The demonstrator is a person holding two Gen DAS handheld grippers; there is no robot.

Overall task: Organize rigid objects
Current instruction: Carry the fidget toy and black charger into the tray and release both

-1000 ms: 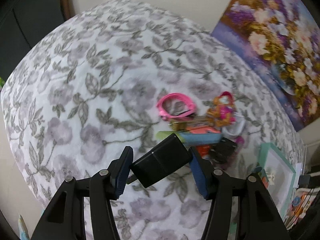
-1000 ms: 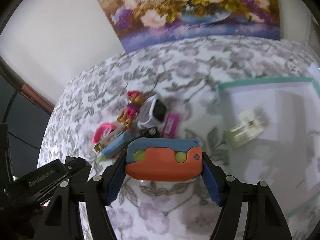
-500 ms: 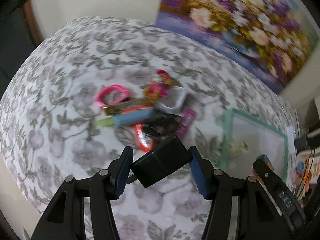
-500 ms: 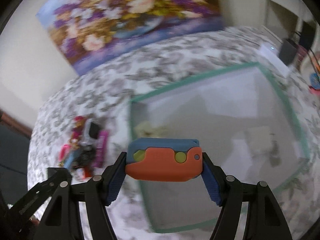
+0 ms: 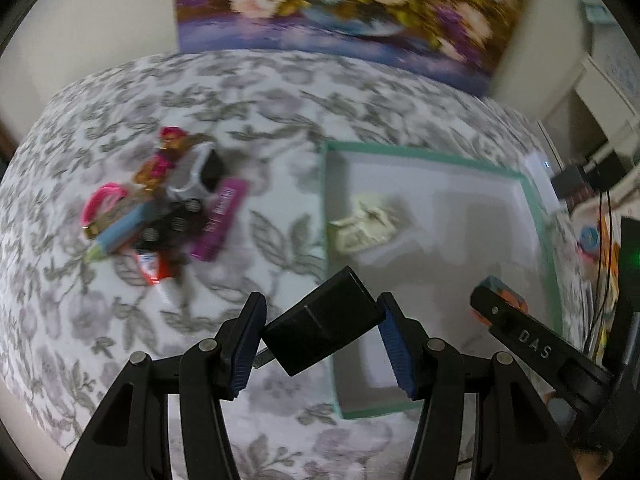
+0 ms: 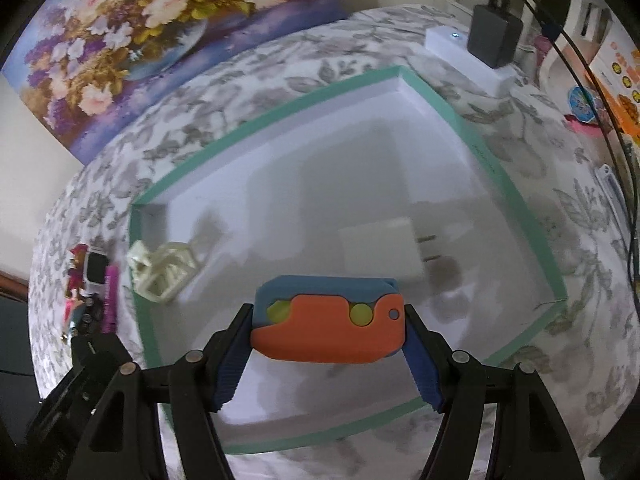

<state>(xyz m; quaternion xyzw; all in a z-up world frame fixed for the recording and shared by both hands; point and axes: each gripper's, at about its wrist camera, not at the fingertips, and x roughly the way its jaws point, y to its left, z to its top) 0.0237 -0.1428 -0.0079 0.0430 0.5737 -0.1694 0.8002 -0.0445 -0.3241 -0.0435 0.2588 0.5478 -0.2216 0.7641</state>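
My left gripper (image 5: pixel 322 334) is shut on a black charger plug (image 5: pixel 324 322) and holds it above the near left edge of the green-rimmed white tray (image 5: pixel 538 216). My right gripper (image 6: pixel 328 334) is shut on an orange and blue folding toy (image 6: pixel 328 320) and holds it over the tray (image 6: pixel 280 116). A cream hair claw (image 6: pixel 162 268) and a white charger (image 6: pixel 384 250) lie in the tray. The hair claw also shows in the left wrist view (image 5: pixel 366 226). The right gripper's finger (image 5: pixel 520 334) shows at the right of the left wrist view.
A pile of small things lies left of the tray on the flowered cloth: a pink ring (image 5: pixel 104 200), a doll (image 5: pixel 162 160), a white watch (image 5: pixel 202 172), a magenta bar (image 5: pixel 220 218), a blue pen (image 5: pixel 120 234). A power strip with a black adapter (image 6: pixel 494 36) lies beyond the tray.
Both grippers have swung right from the pile to the tray with their objects still held. The right gripper is now over the tray's inside.
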